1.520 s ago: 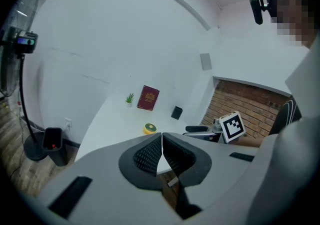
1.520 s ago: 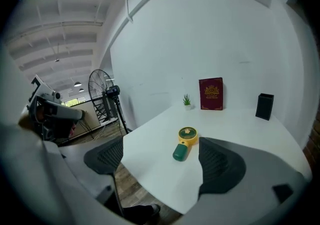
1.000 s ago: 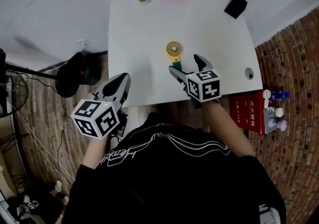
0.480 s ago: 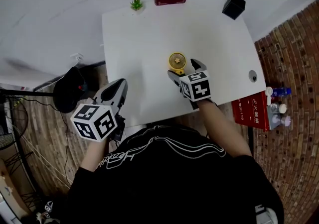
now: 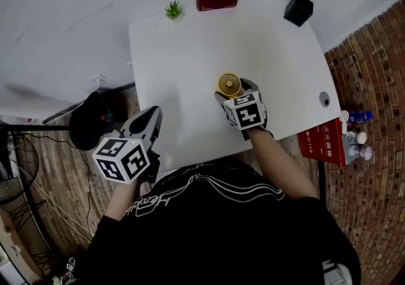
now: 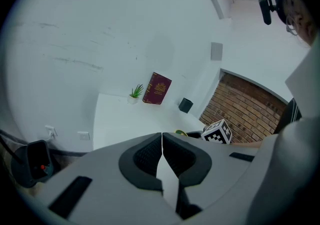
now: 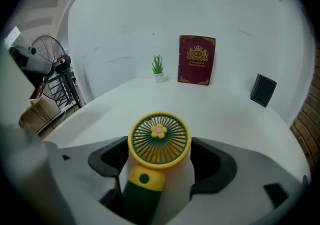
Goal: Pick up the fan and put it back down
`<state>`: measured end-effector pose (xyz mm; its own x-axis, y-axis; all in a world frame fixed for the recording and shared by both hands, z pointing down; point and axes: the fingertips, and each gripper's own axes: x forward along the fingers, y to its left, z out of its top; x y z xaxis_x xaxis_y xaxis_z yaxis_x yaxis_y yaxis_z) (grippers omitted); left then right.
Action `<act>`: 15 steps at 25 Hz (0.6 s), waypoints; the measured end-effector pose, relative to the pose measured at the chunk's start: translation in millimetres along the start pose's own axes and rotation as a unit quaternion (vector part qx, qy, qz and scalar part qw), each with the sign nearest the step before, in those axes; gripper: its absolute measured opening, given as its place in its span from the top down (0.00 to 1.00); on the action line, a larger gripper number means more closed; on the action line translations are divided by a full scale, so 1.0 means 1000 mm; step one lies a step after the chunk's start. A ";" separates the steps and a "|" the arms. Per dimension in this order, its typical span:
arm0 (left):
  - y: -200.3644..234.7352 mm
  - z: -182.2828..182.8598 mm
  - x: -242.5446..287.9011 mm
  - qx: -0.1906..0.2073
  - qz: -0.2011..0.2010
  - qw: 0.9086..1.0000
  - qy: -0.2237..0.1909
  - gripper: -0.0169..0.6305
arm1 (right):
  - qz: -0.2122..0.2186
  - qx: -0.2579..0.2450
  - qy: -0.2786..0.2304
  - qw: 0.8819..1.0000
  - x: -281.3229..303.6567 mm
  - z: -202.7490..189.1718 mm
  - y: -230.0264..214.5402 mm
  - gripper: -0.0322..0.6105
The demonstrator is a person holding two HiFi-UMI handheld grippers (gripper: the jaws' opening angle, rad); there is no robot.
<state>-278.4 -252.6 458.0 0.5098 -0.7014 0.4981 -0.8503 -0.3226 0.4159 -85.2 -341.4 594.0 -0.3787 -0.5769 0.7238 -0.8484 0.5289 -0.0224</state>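
Now we are closing the right gripper (image 7: 159, 151) around the fan (image 5: 228, 83), lying mid-frame on the white table (image 5: 171, 68); pads (image 7: 107, 158) seem not pressing yet. Probably light stiff plastic, fragile grille (image 7: 159, 141): we are favouring its handle (image 7: 142, 201). Left gripper (image 5: 150, 114), lower left, is sitting with jaws together.

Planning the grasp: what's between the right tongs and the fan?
Nothing: right gripper view shows the fan inside the closing right tongs, only bare table beside it.
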 end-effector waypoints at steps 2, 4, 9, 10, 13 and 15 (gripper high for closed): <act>0.002 -0.001 0.000 0.000 0.001 1.000 0.002 0.92 | -0.005 0.000 -0.002 1.000 0.001 -0.001 -0.001 0.36; 0.004 -0.003 0.001 -0.001 0.002 1.000 0.004 0.92 | -0.006 0.003 -0.003 1.000 0.001 -0.001 -0.001 0.36; 0.004 -0.004 0.001 -0.001 0.002 1.000 0.004 0.92 | -0.003 0.003 0.000 1.000 0.001 -0.001 -0.001 0.37; 0.004 -0.004 0.002 -0.001 0.002 1.000 0.004 0.92 | -0.002 0.004 0.001 1.000 0.001 -0.001 -0.001 0.37; 0.003 -0.004 0.003 -0.001 0.000 1.000 0.005 0.92 | 0.000 0.010 -0.003 1.000 0.000 0.001 -0.001 0.37; 0.002 -0.004 0.004 0.000 -0.002 1.000 0.005 0.92 | 0.000 0.009 -0.011 1.000 -0.003 0.002 -0.001 0.37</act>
<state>-277.2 -253.2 463.8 0.5142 -0.6941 0.5038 -0.8484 -0.3256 0.4173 -84.5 -341.6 590.3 -0.3866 -0.5899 0.7090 -0.8547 0.5179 -0.0351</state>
